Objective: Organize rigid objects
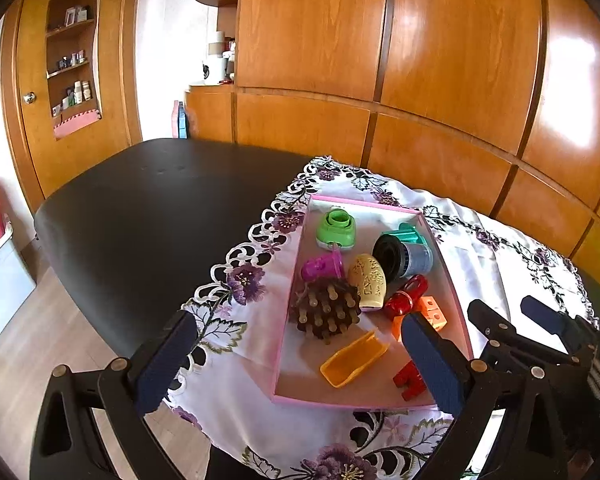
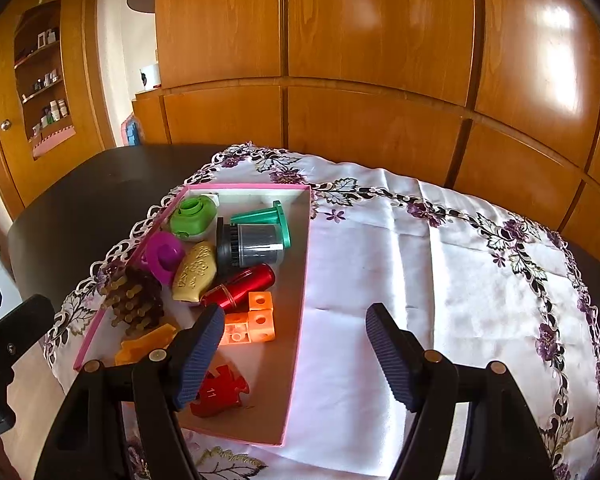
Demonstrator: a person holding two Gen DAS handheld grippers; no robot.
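In the left wrist view, the left tool (image 1: 300, 354) stood wide open and held nothing, its blue ribbed pads (image 1: 164, 364) spread apart above the near edge of the black bench (image 1: 160, 208). Ahead of it and slightly to its right lay the shallow pink-rimmed cardboard tray (image 1: 458, 312) on a white cloth embroidered with purple flowers (image 1: 496, 264). Closest to the tool in the tray were a yellow plastic scoop (image 1: 354, 359) and a red puzzle-shaped piece (image 1: 410, 384), the latter partly hidden behind the right pad. Further ahead sat a brown pine cone (image 1: 326, 310), a cream carved oval bottle (image 1: 367, 282), a glossy red metal cylinder (image 1: 406, 295) and orange plastic building blocks (image 1: 432, 312). Beyond those lay a magenta plastic cup (image 1: 322, 266), a black-and-grey ribbed cylinder (image 1: 404, 258), a teal plastic spool (image 1: 408, 234) and a green plastic tape dispenser (image 1: 336, 229). The right tool (image 1: 508, 312) showed off to the right, over the cloth.

In the right wrist view, the right tool (image 2: 296, 356) was likewise open wide and empty. Its left pad overlapped the tray (image 2: 300, 300), just above the red puzzle piece (image 2: 220, 394) and beside the orange blocks (image 2: 256, 320); its right pad hung over bare cloth (image 2: 440, 280). The remaining objects clustered ahead and to the tool's left, all inside the tray.
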